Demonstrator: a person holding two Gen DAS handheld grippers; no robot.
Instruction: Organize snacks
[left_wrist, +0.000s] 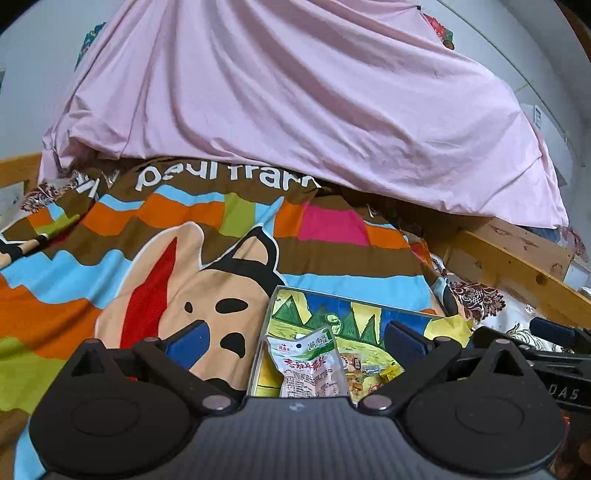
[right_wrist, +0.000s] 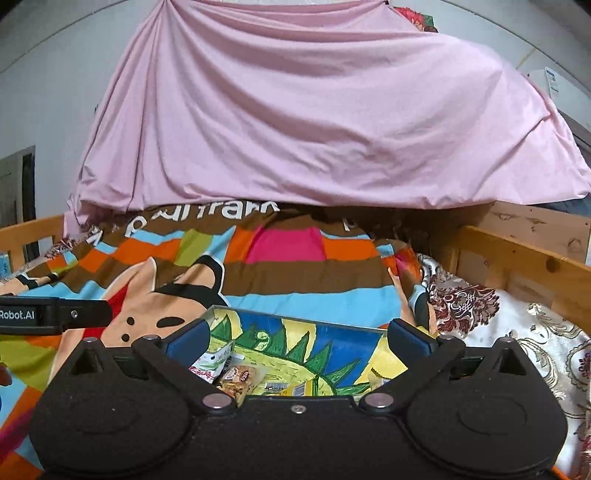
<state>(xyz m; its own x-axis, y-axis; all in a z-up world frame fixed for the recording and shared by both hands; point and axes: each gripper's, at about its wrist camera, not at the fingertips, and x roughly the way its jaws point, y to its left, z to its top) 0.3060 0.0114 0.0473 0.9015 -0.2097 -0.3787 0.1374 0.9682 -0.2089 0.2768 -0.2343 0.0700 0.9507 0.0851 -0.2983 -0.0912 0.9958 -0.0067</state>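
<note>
The left gripper (left_wrist: 297, 341) stands with its jaws fully apart and holds nothing. The right gripper (right_wrist: 297, 338) is the same: wide open, empty. Both hang above a shallow painted box (left_wrist: 354, 308) that lies on a colourful cartoon bedspread (left_wrist: 110, 266). In the left wrist view the other gripper shows at the right edge, just beside the box.

Inside the box lie several snack packets. The clearest is a white and green pouch (left_wrist: 308, 365) with red letters, which leans against the left wall of the box. Beside it are smaller brown and yellow packets (left_wrist: 364, 373), partly hidden by the gripper body, so I cannot count them.

I think the risk is in the soft bed. The box has no firm support, so a push from a finger on its rim may tip or slide it, and the packets may spill. The pouches also look thin and slippery; wide jaws may catch two at once or crush one.
</note>
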